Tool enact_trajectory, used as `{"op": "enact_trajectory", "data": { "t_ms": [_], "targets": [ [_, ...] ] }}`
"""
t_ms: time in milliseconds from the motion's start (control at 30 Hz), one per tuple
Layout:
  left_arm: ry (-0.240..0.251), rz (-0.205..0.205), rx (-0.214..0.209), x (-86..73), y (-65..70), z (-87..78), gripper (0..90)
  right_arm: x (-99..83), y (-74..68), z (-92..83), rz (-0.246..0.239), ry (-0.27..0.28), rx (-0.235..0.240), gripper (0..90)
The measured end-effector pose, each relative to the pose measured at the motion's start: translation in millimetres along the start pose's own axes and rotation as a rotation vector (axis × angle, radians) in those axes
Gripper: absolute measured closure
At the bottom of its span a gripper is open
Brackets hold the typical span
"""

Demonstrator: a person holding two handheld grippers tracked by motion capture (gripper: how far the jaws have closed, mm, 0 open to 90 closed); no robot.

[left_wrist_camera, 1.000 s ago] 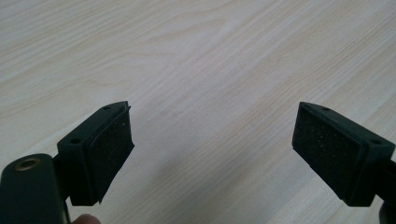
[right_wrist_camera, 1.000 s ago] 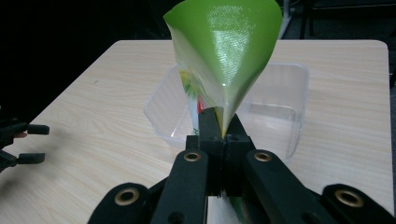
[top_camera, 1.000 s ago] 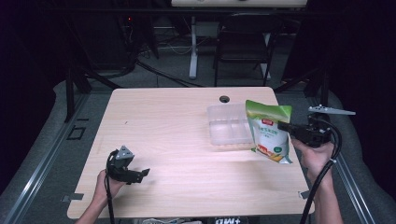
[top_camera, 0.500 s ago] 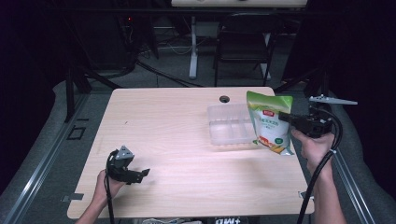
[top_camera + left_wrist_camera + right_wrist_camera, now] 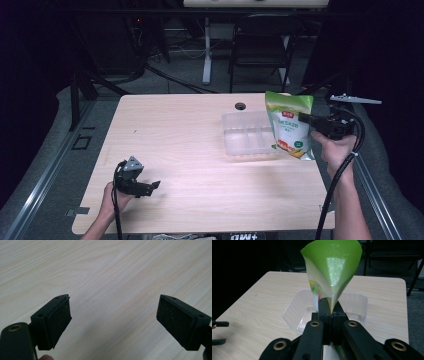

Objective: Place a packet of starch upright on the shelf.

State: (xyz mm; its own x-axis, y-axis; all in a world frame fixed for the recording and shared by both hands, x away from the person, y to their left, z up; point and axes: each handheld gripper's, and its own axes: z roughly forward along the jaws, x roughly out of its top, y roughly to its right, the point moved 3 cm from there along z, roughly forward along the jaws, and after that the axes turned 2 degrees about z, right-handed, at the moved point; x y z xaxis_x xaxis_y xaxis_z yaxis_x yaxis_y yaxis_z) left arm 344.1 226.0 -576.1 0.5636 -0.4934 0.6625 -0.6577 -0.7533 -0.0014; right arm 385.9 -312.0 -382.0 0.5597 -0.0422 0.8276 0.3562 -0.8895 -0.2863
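Right claw (image 5: 306, 119) pinches upright green pouch (image 5: 289, 122), long axis vertical

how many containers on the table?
1: a clear tray at the table's far right, just left of the green bag pinched in the right gripper. It also shows beyond the right gripper's jaws.

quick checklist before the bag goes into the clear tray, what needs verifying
1. Right tool shut on the green bag: ok.
2. Bag lifted off the table: ok.
3. Clear tray holds nothing: ok.
4. Bag lined up over the tray: not ok, it hangs at the tray's right edge in the high view.
5. Left tool open and away from the tray: ok.
6. Bag sealed: cannot tell.
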Motion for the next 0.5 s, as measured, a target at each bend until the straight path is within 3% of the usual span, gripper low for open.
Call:
{"op": "enact_trajectory", "data": {
  "t_ms": [500],
  "targets": [
    [-0.002,0.002,-0.002,-0.2,-0.3,0.0,11.9,11.8,4.3,11.9,0.018,0.011,-0.021,89.5]
  ]
}}
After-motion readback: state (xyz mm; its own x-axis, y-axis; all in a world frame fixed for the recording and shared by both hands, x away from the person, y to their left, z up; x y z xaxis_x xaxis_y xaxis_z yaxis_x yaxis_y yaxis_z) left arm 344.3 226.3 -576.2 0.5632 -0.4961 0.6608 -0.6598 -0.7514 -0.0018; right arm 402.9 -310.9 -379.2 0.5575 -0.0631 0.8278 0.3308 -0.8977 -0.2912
